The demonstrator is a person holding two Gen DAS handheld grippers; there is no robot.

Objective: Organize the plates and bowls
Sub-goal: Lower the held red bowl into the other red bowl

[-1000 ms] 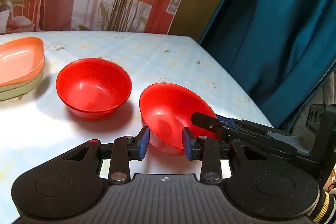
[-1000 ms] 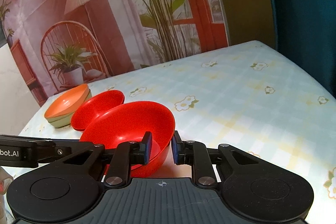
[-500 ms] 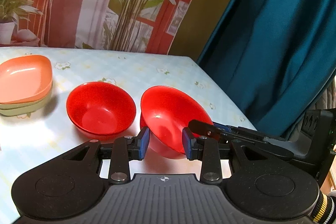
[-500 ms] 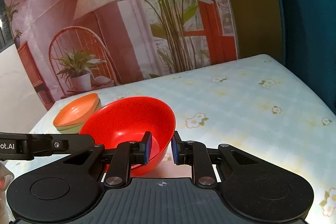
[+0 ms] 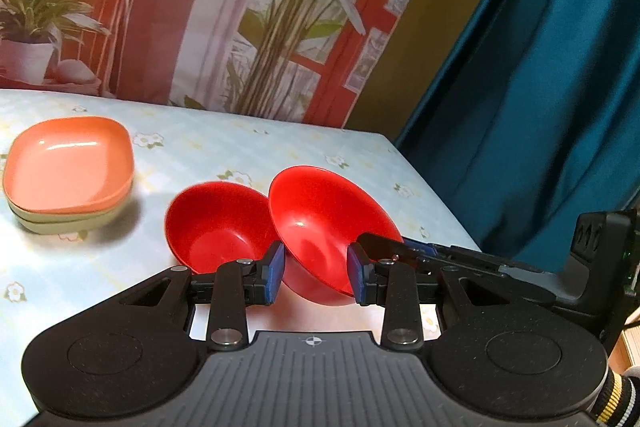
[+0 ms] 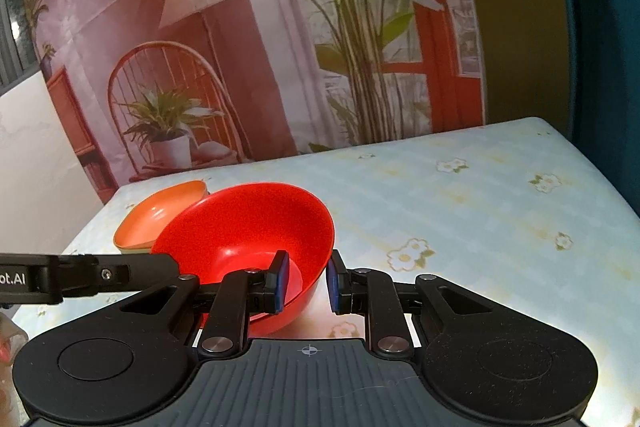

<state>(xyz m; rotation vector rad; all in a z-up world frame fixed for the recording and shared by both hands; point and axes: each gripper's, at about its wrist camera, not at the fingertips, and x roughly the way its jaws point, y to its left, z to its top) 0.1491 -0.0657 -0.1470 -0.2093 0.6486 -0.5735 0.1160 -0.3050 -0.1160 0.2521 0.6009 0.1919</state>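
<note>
A red bowl hangs tilted just above the table. My left gripper has its blue pads against both sides of the bowl's lower wall, shut on it. My right gripper pinches the same red bowl at its rim, one pad inside and one outside; its fingers show at the bowl's right edge in the left wrist view. A second red bowl stands on the table just left of the held one. Further left, an orange plate lies stacked on a green plate.
The table has a pale floral cloth. Its right edge meets a teal curtain. A printed backdrop with plants and a chair stands along the far edge. The cloth to the right of the held bowl carries nothing.
Both grippers have risen together with the red bowl between them. The second bowl and the plate stack now sit lower and closer behind it in view.
</note>
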